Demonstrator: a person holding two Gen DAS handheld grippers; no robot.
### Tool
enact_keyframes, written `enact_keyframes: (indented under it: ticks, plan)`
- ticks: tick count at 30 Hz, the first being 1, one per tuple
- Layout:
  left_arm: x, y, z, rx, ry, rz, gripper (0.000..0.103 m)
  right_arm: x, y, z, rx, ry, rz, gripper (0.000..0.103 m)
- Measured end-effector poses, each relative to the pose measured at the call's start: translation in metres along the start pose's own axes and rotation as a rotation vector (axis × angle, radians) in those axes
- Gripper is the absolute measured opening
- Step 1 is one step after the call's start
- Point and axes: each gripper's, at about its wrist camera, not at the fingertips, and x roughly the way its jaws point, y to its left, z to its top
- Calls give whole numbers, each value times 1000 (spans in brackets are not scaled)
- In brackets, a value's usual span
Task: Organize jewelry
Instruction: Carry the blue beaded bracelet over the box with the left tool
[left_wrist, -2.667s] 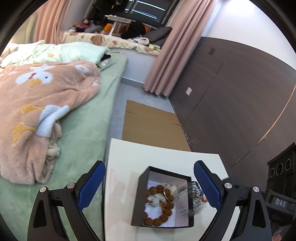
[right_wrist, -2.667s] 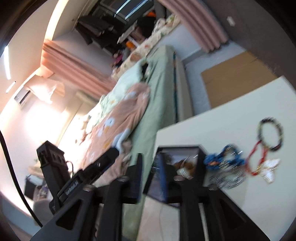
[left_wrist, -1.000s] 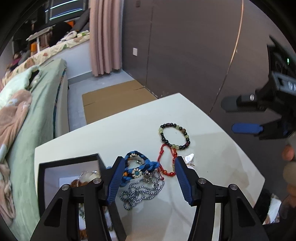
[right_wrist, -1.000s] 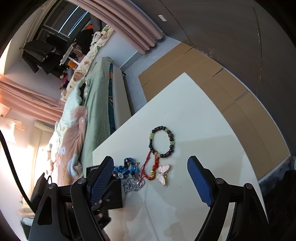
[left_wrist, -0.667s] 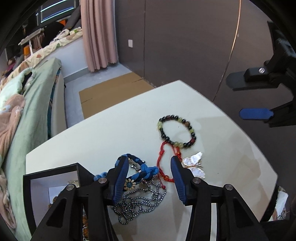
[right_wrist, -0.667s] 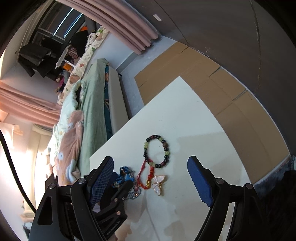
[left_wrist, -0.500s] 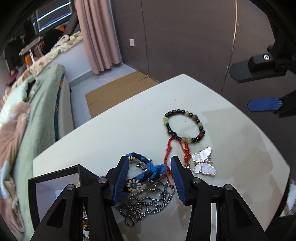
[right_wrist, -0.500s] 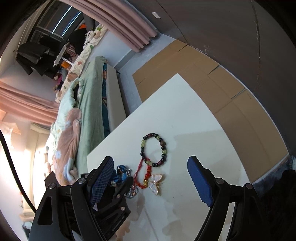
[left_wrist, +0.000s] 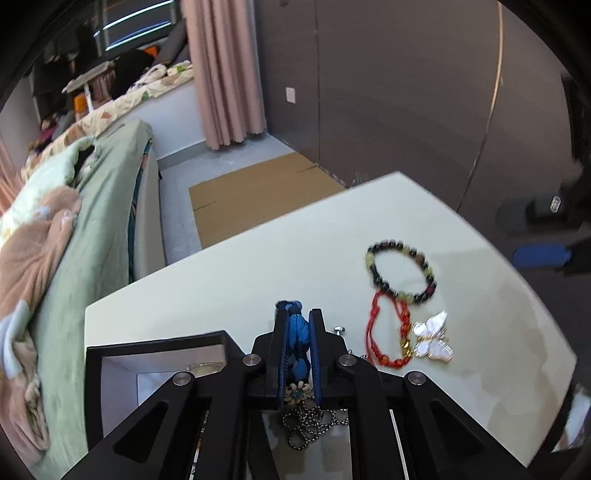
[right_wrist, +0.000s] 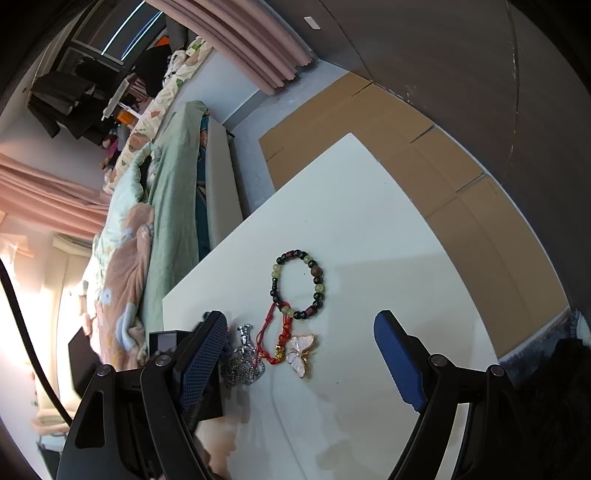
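Left gripper (left_wrist: 298, 325) fingers closing on blue braided bracelet (left_wrist: 297, 334), squeezed between pads. Silver chain (left_wrist: 314, 421) tangled below fingers: lift slow, shake free. Black box (left_wrist: 155, 347) left of fingers. Right gripper (right_wrist: 301, 363) fingers apart, empty, over tabletop (right_wrist: 369, 221).

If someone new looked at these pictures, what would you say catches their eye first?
Probably the left tool, low in the middle of its own view, its jaws closing on a blue braided bracelet beside the open black box. Next, the jewelry lying on the white table: a dark beaded bracelet, a red cord bracelet and a pearly butterfly brooch just below it, between the right tool's open jaws.
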Motion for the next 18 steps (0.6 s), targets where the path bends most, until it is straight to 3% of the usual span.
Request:
enact_keyframes:
  ticks: [7, 18]
  plan:
    - [-18, 18, 11, -144, -55, -128, 10, 6, 6, -2, -20, 15, -10, 82]
    - [-49, 38, 13, -206, -127, -163, 10, 29, 23, -14, -77, 68, -40, 82]
